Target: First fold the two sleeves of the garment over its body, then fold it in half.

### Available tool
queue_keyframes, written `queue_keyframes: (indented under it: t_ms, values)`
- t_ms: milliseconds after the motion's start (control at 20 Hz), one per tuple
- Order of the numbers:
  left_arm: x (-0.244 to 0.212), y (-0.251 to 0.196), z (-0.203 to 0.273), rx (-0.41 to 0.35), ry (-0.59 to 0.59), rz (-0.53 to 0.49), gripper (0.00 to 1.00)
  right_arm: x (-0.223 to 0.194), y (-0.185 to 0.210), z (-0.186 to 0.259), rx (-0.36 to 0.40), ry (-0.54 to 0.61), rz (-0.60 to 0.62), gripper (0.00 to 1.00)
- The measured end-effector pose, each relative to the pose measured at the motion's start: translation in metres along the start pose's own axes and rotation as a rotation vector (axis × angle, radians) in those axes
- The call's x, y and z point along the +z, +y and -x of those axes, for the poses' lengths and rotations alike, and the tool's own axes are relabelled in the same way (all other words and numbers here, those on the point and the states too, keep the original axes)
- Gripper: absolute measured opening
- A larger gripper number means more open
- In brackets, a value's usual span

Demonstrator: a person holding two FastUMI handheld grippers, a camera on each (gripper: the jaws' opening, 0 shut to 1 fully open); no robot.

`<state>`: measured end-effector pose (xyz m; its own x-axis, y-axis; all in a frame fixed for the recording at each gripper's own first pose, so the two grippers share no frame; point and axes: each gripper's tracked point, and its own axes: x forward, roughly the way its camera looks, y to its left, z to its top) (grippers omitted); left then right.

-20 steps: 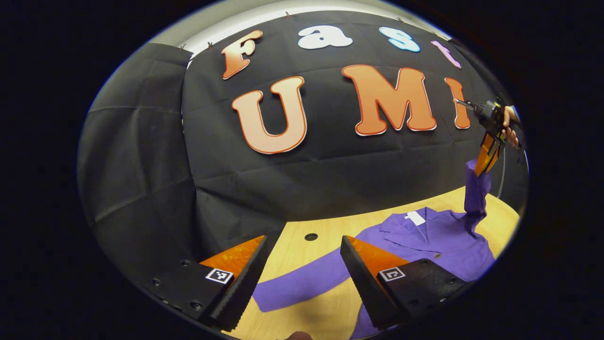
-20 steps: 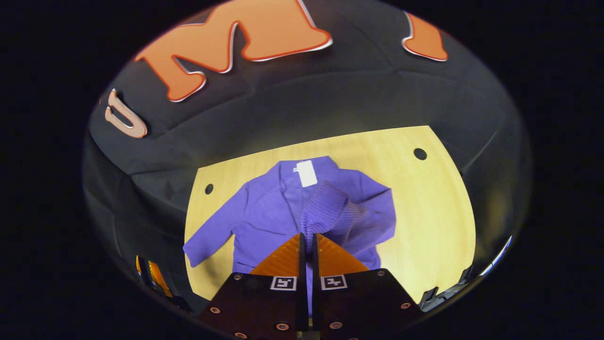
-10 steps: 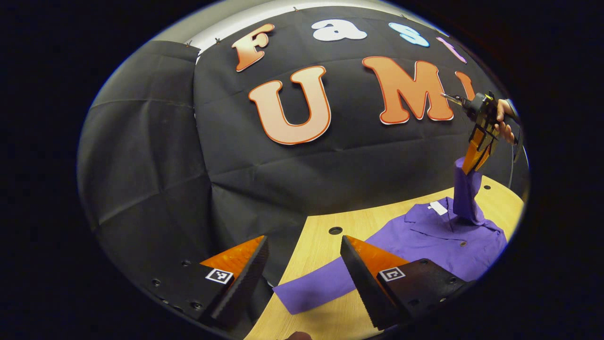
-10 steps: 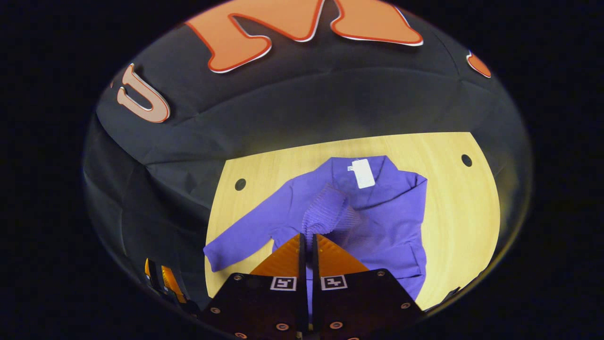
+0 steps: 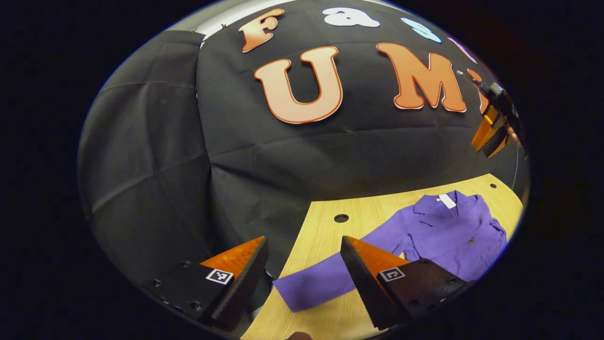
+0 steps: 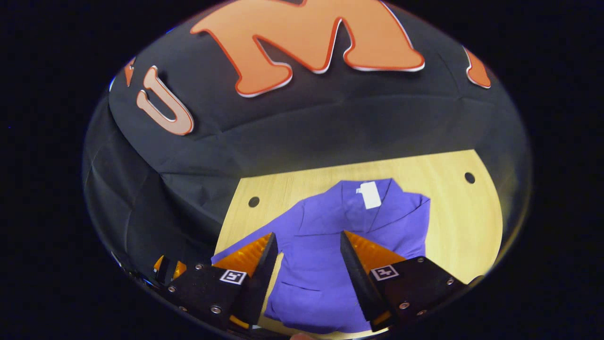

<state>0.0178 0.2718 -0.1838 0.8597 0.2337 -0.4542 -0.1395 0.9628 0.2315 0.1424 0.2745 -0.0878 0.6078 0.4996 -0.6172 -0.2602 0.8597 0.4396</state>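
Note:
A purple garment [image 6: 325, 236] with a white neck tag [image 6: 370, 194] lies flat on the wooden table [image 6: 453, 226]. One sleeve lies folded over the body, and that side ends in a straight edge. The other sleeve [image 5: 321, 283] stretches out across the table toward my left gripper [image 5: 303, 239], which is open just above the sleeve's cuff. Over the middle of the garment [image 5: 453, 231] my right gripper [image 6: 307, 235] hangs open and holds nothing. In the left gripper view the right gripper [image 5: 486, 144] is high above the collar, held by a hand.
The table has round holes [image 6: 254, 201] [image 6: 469, 177] near its back edge, another hole [image 5: 340, 218] showing beside the outstretched sleeve. Black cloth walls stand close behind and to the left of the table. Bare wood [image 5: 325, 236] lies between the sleeve and the wall.
My right gripper opened and let go of the sleeve it held up; the sleeve now lies on the body. The right gripper moved up and away. My left gripper stayed open.

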Motion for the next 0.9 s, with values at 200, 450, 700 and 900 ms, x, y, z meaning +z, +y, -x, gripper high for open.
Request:
queue_keyframes:
  t_ms: [200, 450, 700, 900]
  values:
    - [-0.021, 0.005, -0.025, -0.007, 0.130, 0.055, 0.96, 0.028, -0.030, 0.038, -0.051, -0.160, 0.000, 0.93]
    - [-0.055, 0.016, -0.047, -0.006, 0.326, 0.112, 0.96, 0.051, -0.075, 0.086, -0.179, -0.338, 0.088, 0.96]
    - [-0.105, 0.005, -0.073, -0.013, 0.583, 0.189, 0.97, 0.061, -0.102, 0.131, -0.279, -0.459, 0.189, 0.95]
    - [-0.144, -0.004, -0.082, -0.036, 0.796, 0.294, 0.97, 0.060, -0.109, 0.157, -0.309, -0.538, 0.239, 0.96]
